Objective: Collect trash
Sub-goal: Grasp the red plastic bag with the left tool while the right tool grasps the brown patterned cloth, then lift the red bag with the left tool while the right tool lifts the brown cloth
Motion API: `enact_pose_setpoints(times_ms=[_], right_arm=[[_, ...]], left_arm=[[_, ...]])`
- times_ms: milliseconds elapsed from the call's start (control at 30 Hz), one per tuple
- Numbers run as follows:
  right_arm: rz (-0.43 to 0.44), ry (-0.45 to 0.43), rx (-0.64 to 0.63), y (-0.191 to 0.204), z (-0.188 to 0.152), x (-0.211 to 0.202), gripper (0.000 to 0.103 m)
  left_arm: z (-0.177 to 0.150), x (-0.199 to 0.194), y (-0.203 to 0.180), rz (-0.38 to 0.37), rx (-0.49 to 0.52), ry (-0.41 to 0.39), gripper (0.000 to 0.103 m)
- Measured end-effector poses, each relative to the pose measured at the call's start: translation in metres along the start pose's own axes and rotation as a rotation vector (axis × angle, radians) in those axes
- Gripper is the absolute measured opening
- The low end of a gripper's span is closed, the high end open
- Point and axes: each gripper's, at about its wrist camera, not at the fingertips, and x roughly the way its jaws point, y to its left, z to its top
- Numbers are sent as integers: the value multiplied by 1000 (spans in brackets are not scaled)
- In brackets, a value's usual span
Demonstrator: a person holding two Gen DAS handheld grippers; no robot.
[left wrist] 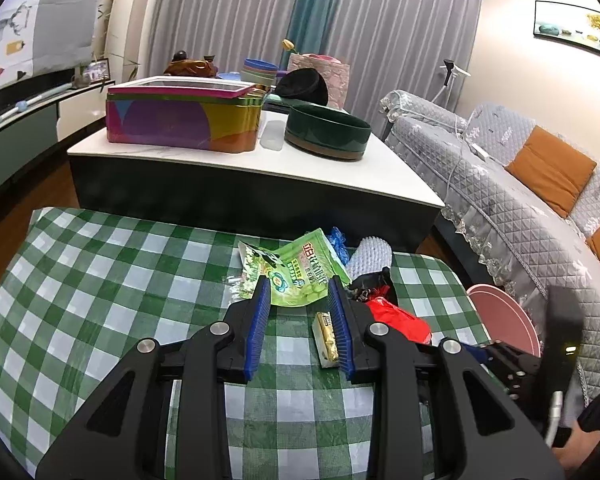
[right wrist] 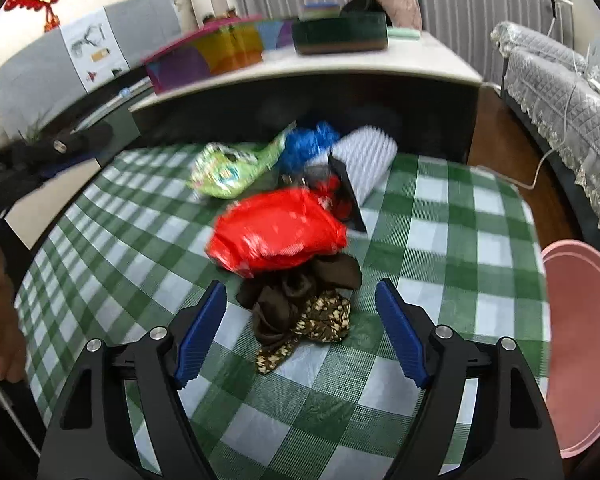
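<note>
In the left wrist view, the left claw [left wrist: 299, 285] is hovering with its blue fingers parted over the checked surface [left wrist: 100, 280], gripping nothing. Its tips are flanking the near edge of a green packet [left wrist: 300, 268], and a small yellow wrapper [left wrist: 326, 338] is lying just inside the right finger. A red bag [left wrist: 400, 318] is sitting right of that finger, with a white brush [left wrist: 370, 258] and blue scrap [left wrist: 339, 242] farther off. A pink bin [left wrist: 508, 326] is standing past the right edge.

In the right wrist view, the right claw [right wrist: 301, 294] is gaping wide and empty over a brown cloth [right wrist: 300, 308]. The red bag [right wrist: 278, 236] is touching the cloth's far side. Beyond it are lying the green packet [right wrist: 236, 170], blue scrap [right wrist: 310, 142] and white brush [right wrist: 366, 158]. The pink bin [right wrist: 584, 340] is showing at right.
</note>
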Motion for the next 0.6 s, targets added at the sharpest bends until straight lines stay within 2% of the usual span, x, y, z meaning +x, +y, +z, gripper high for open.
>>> enact_pose_setpoints(times_ms=[100, 167, 200, 233, 367, 600], right_arm=[[4, 13, 3, -2, -2, 6, 74], [22, 11, 1, -4, -2, 5, 60], [26, 12, 0, -5, -3, 5, 49], [27, 10, -1, -6, -3, 3, 46], [42, 0, -3, -14, -6, -8, 41], [-8, -11, -3, -36, -13, -29, 39]], left_arm=[[-1, 4, -1, -20, -12, 15, 30], [-2, 8, -5, -32, -14, 26, 30], [-3, 10, -6, -37, -13, 29, 30], [-3, 12, -8, -42, -10, 34, 30], [-8, 23, -20, -65, -4, 62, 30], [-19, 50, -46, -114, -5, 139, 30]])
